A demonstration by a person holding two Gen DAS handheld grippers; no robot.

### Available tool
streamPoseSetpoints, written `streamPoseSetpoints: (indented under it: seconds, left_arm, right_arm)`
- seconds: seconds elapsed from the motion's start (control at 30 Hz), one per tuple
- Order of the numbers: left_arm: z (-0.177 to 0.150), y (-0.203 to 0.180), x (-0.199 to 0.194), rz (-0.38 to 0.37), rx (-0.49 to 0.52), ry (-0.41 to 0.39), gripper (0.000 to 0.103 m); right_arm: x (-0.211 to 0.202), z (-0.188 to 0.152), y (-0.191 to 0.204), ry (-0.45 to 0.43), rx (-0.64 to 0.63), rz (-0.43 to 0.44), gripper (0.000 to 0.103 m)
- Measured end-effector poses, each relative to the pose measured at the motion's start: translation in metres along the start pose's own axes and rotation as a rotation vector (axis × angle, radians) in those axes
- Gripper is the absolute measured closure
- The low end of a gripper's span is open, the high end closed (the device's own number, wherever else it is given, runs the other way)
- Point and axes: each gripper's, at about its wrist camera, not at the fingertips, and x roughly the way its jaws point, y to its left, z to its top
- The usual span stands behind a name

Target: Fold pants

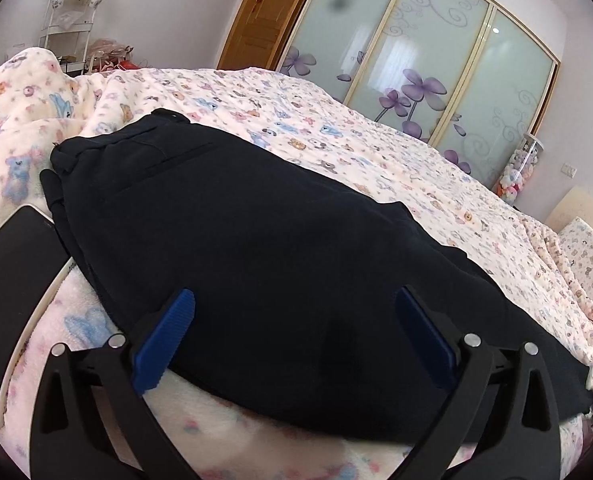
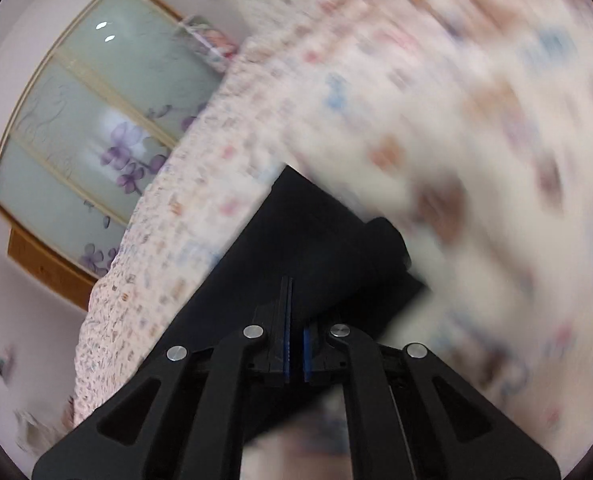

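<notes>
Dark navy pants [image 1: 236, 220] lie folded into a long flat bundle on the bear-print blanket [image 1: 336, 128], waistband and back pocket at the far left end. My left gripper [image 1: 295, 292] is open wide just over the near edge of the pants, blue pads [image 1: 168, 340] well apart and holding nothing. In the blurred right wrist view, my right gripper [image 2: 294, 292] is shut, its fingers lying over the pants [image 2: 296, 232] near a rolled fold. Black fingers on dark cloth hide whether any fabric is pinched.
A black tablet with a pale rim [image 1: 12, 280] lies on the blanket left of the pants. Beyond the bed stand a frosted wardrobe with purple flowers [image 1: 416, 60], a wooden door [image 1: 264, 12] and a white rack [image 1: 72, 12]. A pillow [image 1: 588, 248] is at the right.
</notes>
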Motion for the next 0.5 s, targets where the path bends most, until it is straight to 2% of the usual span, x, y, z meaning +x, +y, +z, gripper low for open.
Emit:
streamPoseSetpoints:
  seconds: [0.1,0.17,0.23,0.27,0.3,0.37,0.5]
  left_arm:
    - [0.000,0.000,0.001,0.002,-0.001,0.004,0.002]
    - [0.000,-0.001,0.001,0.001,-0.001,0.002,0.002]
    - [0.000,-0.001,0.001,0.003,0.000,0.003,0.002]
    - [0.000,-0.001,0.002,0.004,0.002,0.003,0.002]
    - [0.000,-0.001,0.002,0.006,0.002,0.003,0.002]
    - [0.000,-0.001,0.003,0.007,0.004,0.004,0.002]
    - [-0.001,-0.001,0.004,0.011,0.007,0.004,0.002]
  right_arm:
    - [-0.002,-0.003,-0.006,0.032,0.033,0.001,0.098]
    - [-0.006,0.001,-0.004,0.077,0.050,-0.009,0.092]
    - [-0.017,0.005,-0.005,0.103,0.082,0.004,0.075]
    - [-0.025,0.006,-0.008,0.093,0.100,0.012,0.057]
    - [-0.033,0.005,-0.010,0.075,0.123,0.025,0.048]
    - [-0.048,0.005,-0.015,0.057,0.181,0.039,0.047]
    - [-0.038,0.004,-0.016,0.124,0.238,-0.019,0.048]
